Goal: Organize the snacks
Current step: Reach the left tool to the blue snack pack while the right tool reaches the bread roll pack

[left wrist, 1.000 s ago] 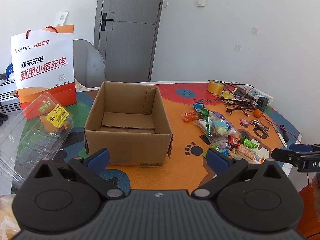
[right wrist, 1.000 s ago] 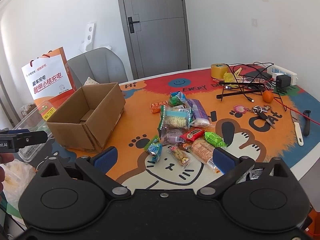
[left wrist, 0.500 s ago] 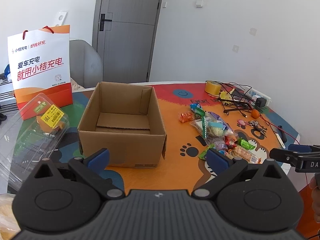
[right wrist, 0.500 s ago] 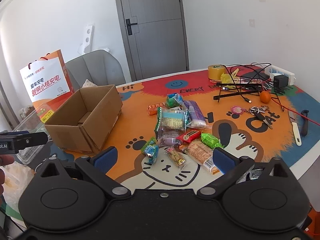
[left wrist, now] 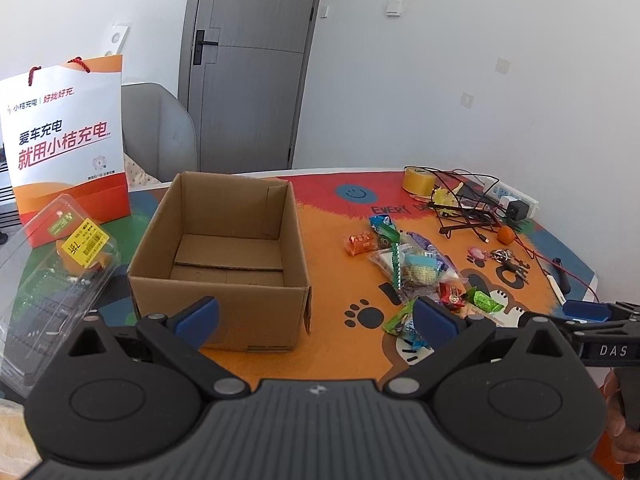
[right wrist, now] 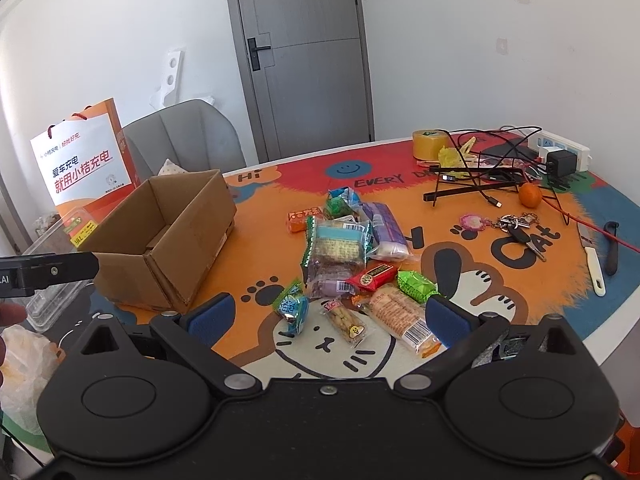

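Nothing of the sorting is done yet, as far as these views show: the cardboard box (left wrist: 224,256) stands open on the bench (right wrist: 472,280) with only its own bottom flaps visible inside, and every snack lies outside it in one loose pile (right wrist: 352,256) to the box's right, near but not touching it; the whole job of carrying packets across appears to be left. The left gripper (left wrist: 316,316) hangs in front of the box with its fingers (left wrist: 198,314) spread wide and nothing between them; the right gripper (right wrist: 328,316) hangs over the near edge of the pile, its fingers (right wrist: 446,316) likewise released and empty. The box sits mouth up, its long axis running away from the left camera toward the far wall, a near corner turned toward the right camera. In the pile, the biscuit packet (right wrist: 400,318) nearest the right gripper lies flat with its long axis slanting from upper left to lower right; the small cracker stick pack (right wrist: 346,320) beside it slants much the same way; the blue-green candy (right wrist: 292,306) sits just left of these; the big clear bag (right wrist: 336,248) lies lengthwise away from the camera, and the purple pack (right wrist: 384,232) beside it runs roughly parallel, though whether the two overlap is hard to tell from here. The nearest packets look the likeliest first picks for the right gripper.
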Action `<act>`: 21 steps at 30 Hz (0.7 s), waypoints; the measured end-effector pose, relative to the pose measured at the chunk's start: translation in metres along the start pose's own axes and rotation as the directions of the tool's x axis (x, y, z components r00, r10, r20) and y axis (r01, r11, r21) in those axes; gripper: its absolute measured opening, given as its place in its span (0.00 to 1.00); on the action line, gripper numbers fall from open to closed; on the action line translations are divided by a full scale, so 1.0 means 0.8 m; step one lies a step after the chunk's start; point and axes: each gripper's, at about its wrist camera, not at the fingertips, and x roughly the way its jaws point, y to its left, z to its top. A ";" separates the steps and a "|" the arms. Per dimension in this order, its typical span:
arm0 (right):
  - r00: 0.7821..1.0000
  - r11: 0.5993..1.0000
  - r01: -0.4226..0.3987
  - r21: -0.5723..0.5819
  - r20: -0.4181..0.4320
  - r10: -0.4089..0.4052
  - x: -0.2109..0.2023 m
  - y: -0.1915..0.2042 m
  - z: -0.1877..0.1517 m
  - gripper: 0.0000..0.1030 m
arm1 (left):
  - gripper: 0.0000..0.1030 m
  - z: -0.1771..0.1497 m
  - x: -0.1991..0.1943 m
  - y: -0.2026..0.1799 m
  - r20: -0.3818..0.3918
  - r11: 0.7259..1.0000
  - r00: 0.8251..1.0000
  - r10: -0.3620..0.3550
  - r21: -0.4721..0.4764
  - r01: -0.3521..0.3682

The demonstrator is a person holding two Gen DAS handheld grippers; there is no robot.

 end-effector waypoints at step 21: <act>0.999 0.997 0.029 0.066 -0.038 -0.027 0.042 -0.054 -0.022 1.00 | 0.99 -0.003 0.082 -0.054 -0.057 0.997 0.996 -0.063 0.043 0.066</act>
